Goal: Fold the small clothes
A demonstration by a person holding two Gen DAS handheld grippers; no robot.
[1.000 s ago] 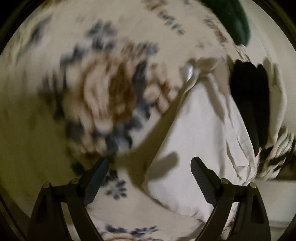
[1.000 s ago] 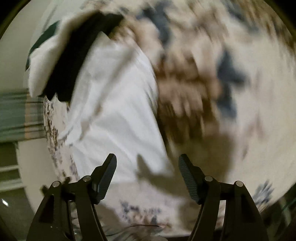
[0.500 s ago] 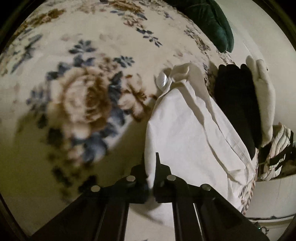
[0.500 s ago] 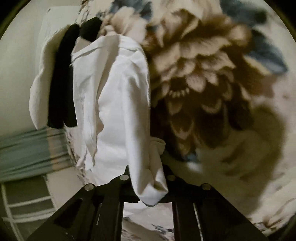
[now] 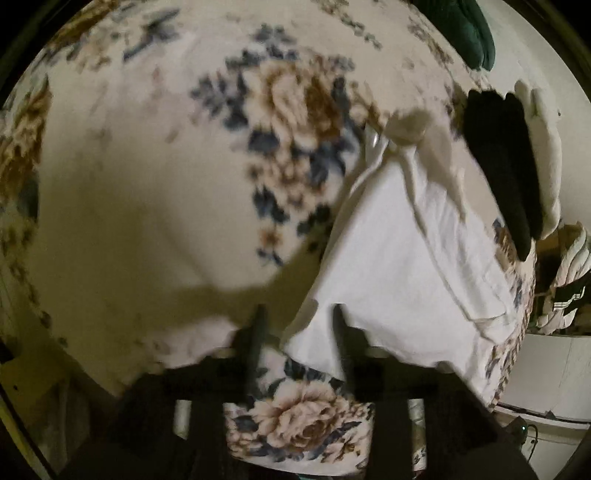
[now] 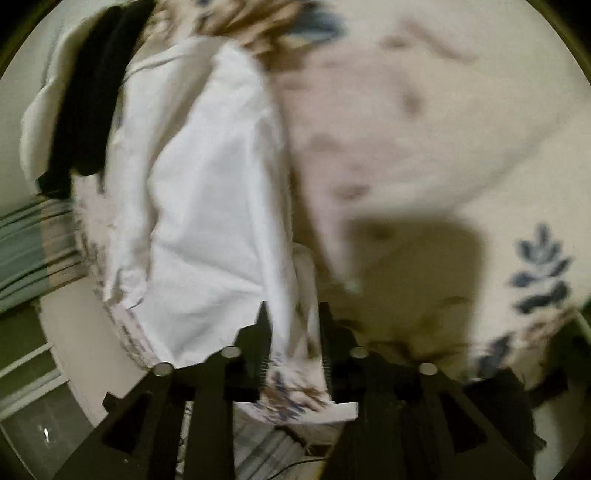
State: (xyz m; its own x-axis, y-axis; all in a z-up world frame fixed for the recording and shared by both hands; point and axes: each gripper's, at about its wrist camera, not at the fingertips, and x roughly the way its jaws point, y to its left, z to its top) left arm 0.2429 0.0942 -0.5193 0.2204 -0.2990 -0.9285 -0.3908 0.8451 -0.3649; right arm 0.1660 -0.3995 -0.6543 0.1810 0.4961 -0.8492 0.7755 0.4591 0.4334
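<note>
A white garment [image 5: 399, 266] lies as a long folded strip on the floral blanket [image 5: 147, 184]. Its near corner sits between the fingers of my left gripper [image 5: 299, 332], whose jaws are opening, and the pads stand off the cloth. In the right wrist view the same white garment [image 6: 207, 206] runs up the left half of the picture. Its near edge hangs between the fingers of my right gripper [image 6: 294, 328]. Those jaws are opening too and do not pinch the cloth. Both views are blurred by motion.
A black folded garment [image 5: 506, 166] and a cream one [image 5: 546, 147] lie past the white garment by the bed's edge, also seen as black garment [image 6: 85, 110]. A green cushion [image 5: 465, 29] sits far back. Striped clothes [image 5: 569, 280] lie off the bed.
Both grippers closed on the garment's near edge half a second ago; now their jaws have parted and the cloth lies loose between them. Both hands have shifted sideways.
</note>
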